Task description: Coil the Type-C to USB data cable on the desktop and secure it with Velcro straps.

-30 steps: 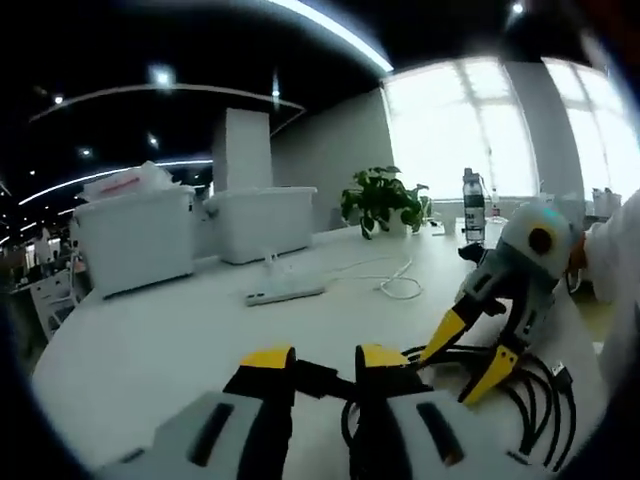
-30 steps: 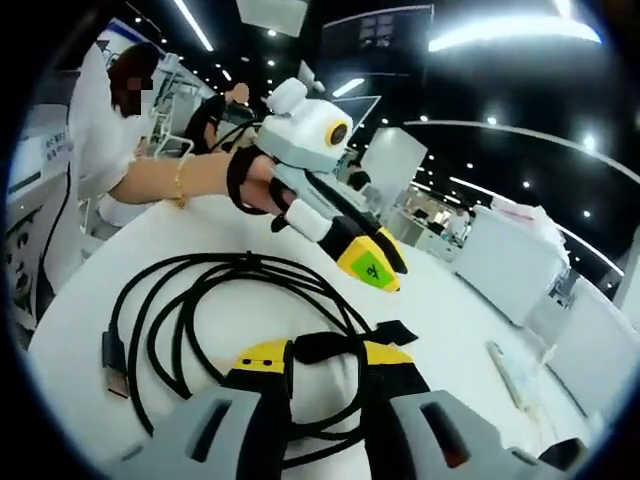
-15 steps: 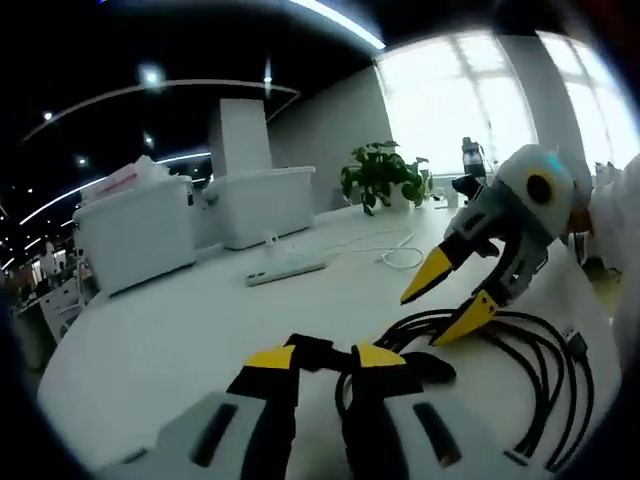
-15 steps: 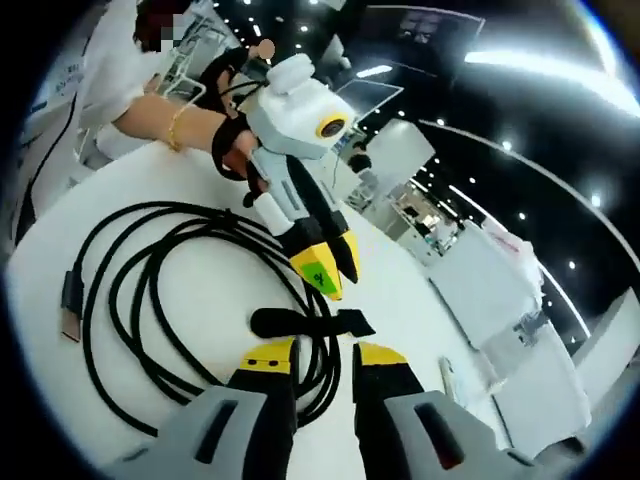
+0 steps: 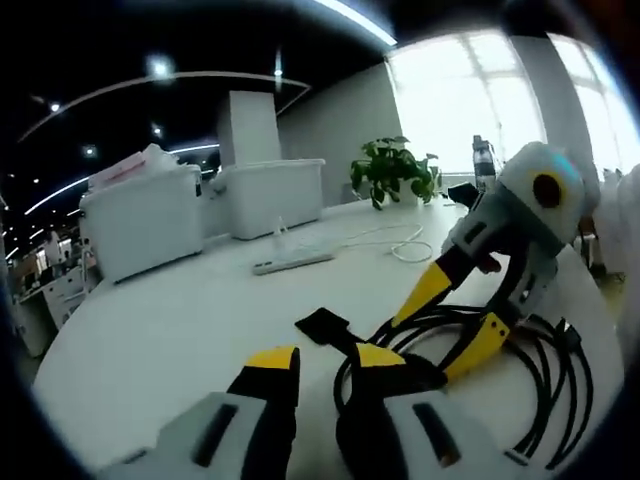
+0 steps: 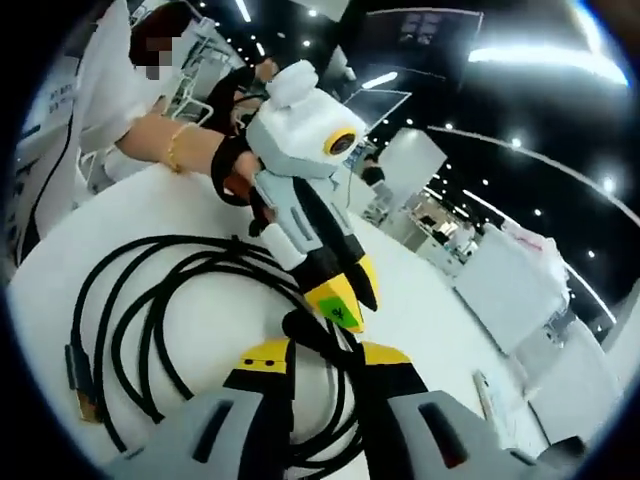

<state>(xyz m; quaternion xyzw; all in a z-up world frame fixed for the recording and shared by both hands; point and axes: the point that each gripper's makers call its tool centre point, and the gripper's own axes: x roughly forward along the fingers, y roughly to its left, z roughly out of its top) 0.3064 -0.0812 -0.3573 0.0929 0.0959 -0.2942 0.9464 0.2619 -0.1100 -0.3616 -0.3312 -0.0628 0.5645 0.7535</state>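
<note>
The left gripper (image 5: 325, 362) is seen with its yellow-tipped jaws parted by a narrow gap; whether the right-hand jaw presses on the cable bundle beneath it cannot be told. Just past those tips a black Velcro strap (image 5: 325, 328) is wrapped about the coiled black data cable (image 5: 520, 360), one flat end of the strap sticking up free over the white tabletop (image 5: 160, 340). The right gripper (image 5: 462, 315) is reached in from the right, its jaws spread wide astride the coil's strands.

In the right gripper view the right gripper (image 6: 323, 352) is shown with jaws apart, the strapped part of the data cable (image 6: 150, 330) lying between them. The left gripper (image 6: 345, 300) is pointed down at the Velcro strap (image 6: 310, 330) — its tips are close together, nearly on the strap. It is held by a hand (image 6: 235, 175) with a bracelet on the wrist. The loops are spread toward the near left edge of the tabletop (image 6: 220, 320), a USB plug (image 6: 80, 397) ending one strand there.

Farther back — a white power strip (image 5: 292, 262), a white cord (image 5: 405, 250), storage bins (image 5: 270, 195), a potted plant (image 5: 392, 172) and a bottle (image 5: 484, 160) by the window
</note>
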